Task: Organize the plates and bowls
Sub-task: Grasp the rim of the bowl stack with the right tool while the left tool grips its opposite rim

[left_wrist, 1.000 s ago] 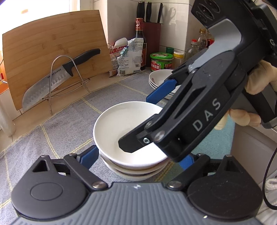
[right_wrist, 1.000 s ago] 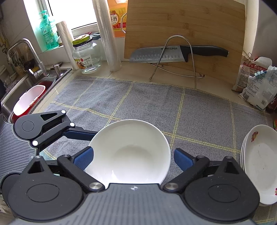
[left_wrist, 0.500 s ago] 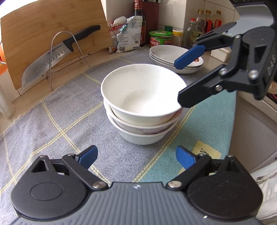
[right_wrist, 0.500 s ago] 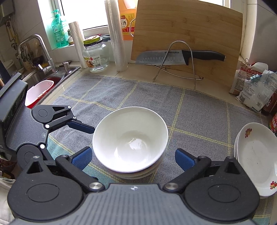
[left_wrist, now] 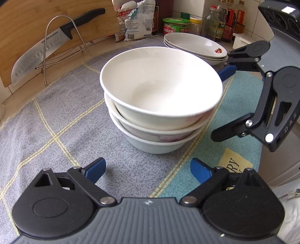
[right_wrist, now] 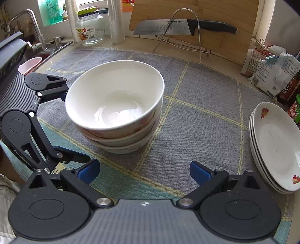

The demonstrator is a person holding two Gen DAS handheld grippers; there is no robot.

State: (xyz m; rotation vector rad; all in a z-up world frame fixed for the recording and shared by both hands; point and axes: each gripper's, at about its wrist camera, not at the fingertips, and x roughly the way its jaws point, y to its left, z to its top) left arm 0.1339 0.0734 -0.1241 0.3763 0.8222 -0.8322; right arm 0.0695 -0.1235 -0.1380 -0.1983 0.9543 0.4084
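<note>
bright daylight enters from the window (right_wrist: 61, 11) at upper left of the right wrist view, glaring there, with soft shadows, sharp centres and fisheye bending at the edges.

Kitchen counter, covered by a grey cloth (right_wrist: 202, 120) with a yellow grid and a teal border. At the back, a bamboo cutting board (right_wrist: 215, 11) leans against the wall; before it a wire stand (right_wrist: 187, 33) carries a black-handled knife (right_wrist: 183, 27). White tiled wall (left_wrist: 249, 11) behind a row of sauce bottles (left_wrist: 225, 20), a green-lidded tub (left_wrist: 175, 26) and clipped food bags (right_wrist: 271, 69). To the left, a bright window (right_wrist: 97, 1) with a green soap bottle (right_wrist: 51, 11) on its sill, a glass jar (right_wrist: 90, 28), a roll of clear film (right_wrist: 115, 20), a steel faucet (right_wrist: 31, 24) and a sink. Daylight falls from the window side.
</note>
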